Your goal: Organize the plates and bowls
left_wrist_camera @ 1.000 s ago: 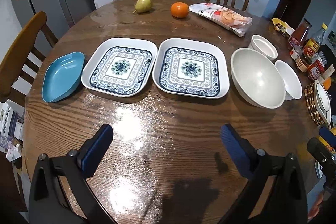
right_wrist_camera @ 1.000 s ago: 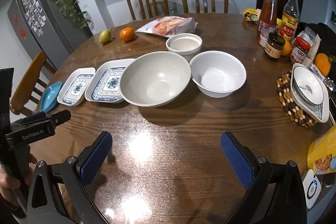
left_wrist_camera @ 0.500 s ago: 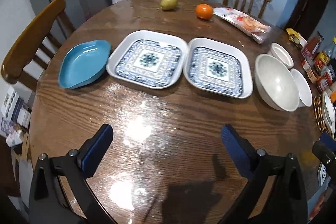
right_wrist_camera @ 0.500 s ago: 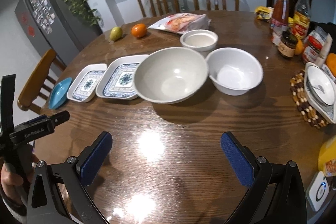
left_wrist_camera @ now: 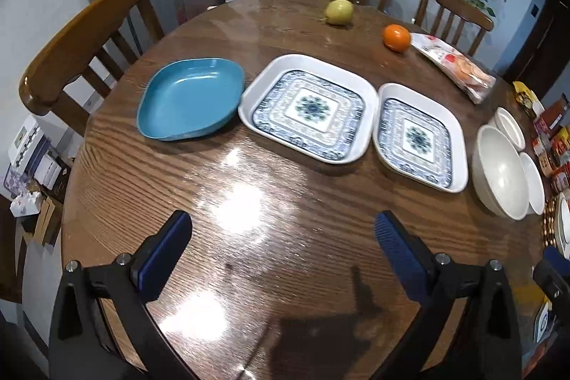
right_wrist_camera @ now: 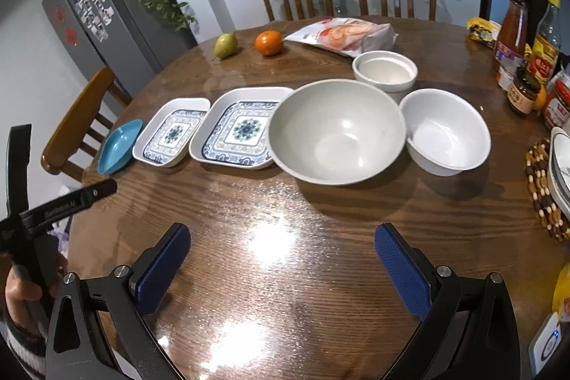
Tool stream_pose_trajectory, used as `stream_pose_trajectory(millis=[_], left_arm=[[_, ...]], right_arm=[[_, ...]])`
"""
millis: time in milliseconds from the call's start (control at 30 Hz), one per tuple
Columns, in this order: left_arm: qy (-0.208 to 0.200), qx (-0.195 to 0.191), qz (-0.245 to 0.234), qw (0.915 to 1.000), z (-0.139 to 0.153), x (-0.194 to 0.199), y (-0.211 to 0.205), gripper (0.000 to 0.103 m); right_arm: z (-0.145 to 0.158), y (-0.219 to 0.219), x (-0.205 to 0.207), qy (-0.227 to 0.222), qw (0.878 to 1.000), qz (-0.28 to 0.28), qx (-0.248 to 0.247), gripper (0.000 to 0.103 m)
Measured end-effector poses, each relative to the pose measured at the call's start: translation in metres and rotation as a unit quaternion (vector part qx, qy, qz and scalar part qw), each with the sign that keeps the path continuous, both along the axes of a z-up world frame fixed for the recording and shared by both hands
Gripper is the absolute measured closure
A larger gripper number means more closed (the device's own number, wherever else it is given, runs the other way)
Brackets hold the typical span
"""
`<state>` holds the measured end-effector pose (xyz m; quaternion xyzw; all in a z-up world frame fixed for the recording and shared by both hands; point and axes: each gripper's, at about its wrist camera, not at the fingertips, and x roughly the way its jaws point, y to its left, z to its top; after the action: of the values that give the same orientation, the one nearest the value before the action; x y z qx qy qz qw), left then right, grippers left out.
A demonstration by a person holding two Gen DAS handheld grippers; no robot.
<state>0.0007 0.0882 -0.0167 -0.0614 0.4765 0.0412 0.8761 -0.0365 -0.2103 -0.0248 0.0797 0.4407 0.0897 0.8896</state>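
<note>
A row of dishes lies across the round wooden table (left_wrist_camera: 285,202): a blue dish (left_wrist_camera: 190,100) at the left, a larger patterned square plate (left_wrist_camera: 308,107), a smaller patterned square plate (left_wrist_camera: 418,138), a large grey bowl (right_wrist_camera: 336,130), a white bowl (right_wrist_camera: 447,130) and a small white bowl (right_wrist_camera: 384,70) behind them. My left gripper (left_wrist_camera: 283,248) is open and empty, above the table's near edge in front of the blue dish and larger plate. My right gripper (right_wrist_camera: 281,259) is open and empty, in front of the grey bowl.
A pear (left_wrist_camera: 338,11), an orange (left_wrist_camera: 396,38) and a snack bag (right_wrist_camera: 343,32) lie at the far side. Bottles and jars (right_wrist_camera: 523,59) crowd the right edge, next to a plate on a beaded mat (right_wrist_camera: 543,184). Chairs (left_wrist_camera: 82,41) surround the table.
My left gripper has swung left and moved closer, so the blue dish and the larger plate sit more centrally. My right gripper has shifted slightly towards the bowls. Both stay open.
</note>
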Motion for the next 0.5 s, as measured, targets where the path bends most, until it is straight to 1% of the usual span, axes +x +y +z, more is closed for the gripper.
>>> stream_pose_trajectory(millis=[67, 267, 367, 500], left_arm=[[0.002, -0.007, 0.003, 1.0000, -0.002, 0.002, 0.007, 0.001], [0.003, -0.003, 0.008, 1.0000, -0.003, 0.007, 0.020, 0.001], [0.003, 0.004, 0.005, 1.0000, -0.002, 0.011, 0.021, 0.001], [0.002, 0.003, -0.010, 0.9999, 0.001, 0.015, 0.015, 0.001]], right_arm=[[-0.002, 0.003, 0.002, 0.001, 1.000, 0.004, 0.001, 0.000], [-0.004, 0.014, 0.009, 0.005, 1.000, 0.017, 0.006, 0.000], [-0.003, 0.019, 0.013, -0.002, 1.000, 0.013, 0.009, 0.000], [-0.001, 0.020, 0.015, -0.006, 1.000, 0.005, 0.009, 0.000]])
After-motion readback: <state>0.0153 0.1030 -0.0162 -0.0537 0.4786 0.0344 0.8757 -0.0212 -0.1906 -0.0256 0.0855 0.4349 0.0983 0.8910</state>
